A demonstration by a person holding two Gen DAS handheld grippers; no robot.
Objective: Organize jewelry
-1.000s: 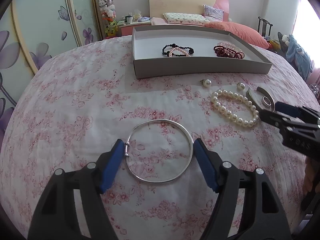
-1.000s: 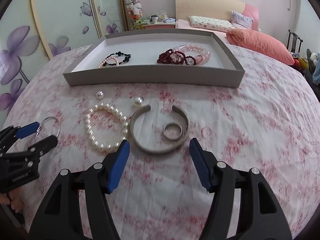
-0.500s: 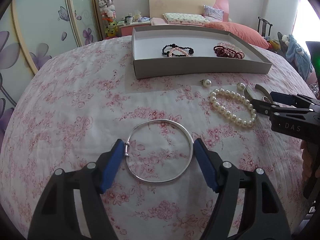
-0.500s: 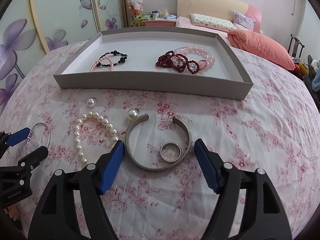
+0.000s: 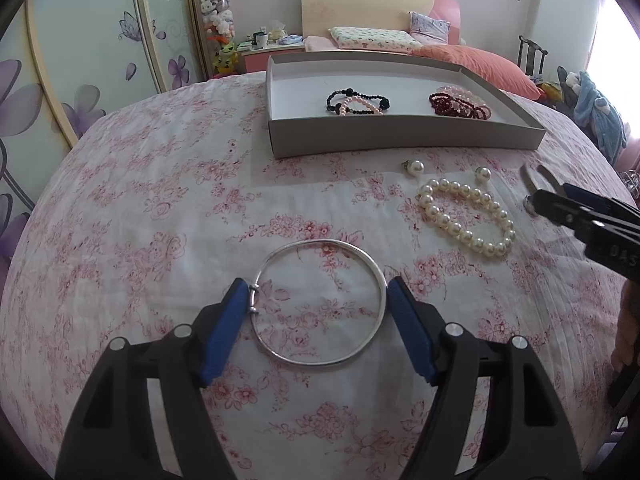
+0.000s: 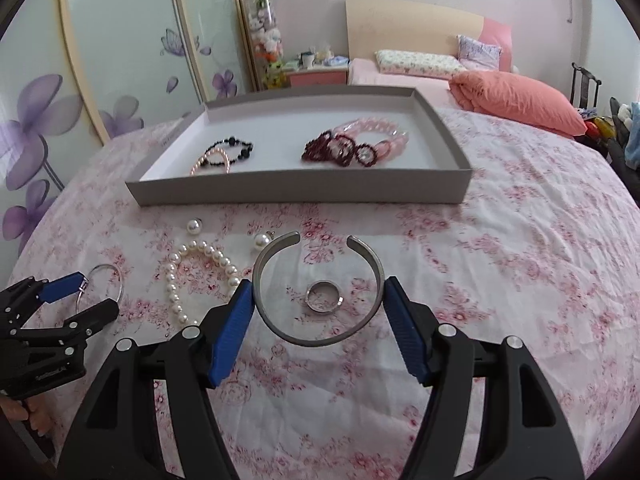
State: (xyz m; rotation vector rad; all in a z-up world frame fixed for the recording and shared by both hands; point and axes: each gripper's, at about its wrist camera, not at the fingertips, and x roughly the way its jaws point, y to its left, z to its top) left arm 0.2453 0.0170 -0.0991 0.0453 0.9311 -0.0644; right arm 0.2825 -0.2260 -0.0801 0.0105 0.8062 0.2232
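Two spread claws each straddle a piece: left gripper [image 5: 320, 312] around the thin silver bangle [image 5: 320, 304], right gripper [image 6: 318, 308] around the open cuff bracelet [image 6: 316, 288], both centred between the pads.

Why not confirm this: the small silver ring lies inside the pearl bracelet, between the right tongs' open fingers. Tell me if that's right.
Not quite. The small silver ring lies inside the open silver cuff, not the pearl bracelet, which lies beside the cuff to its left. The right wrist view shows it, with the right tongs open around the cuff.
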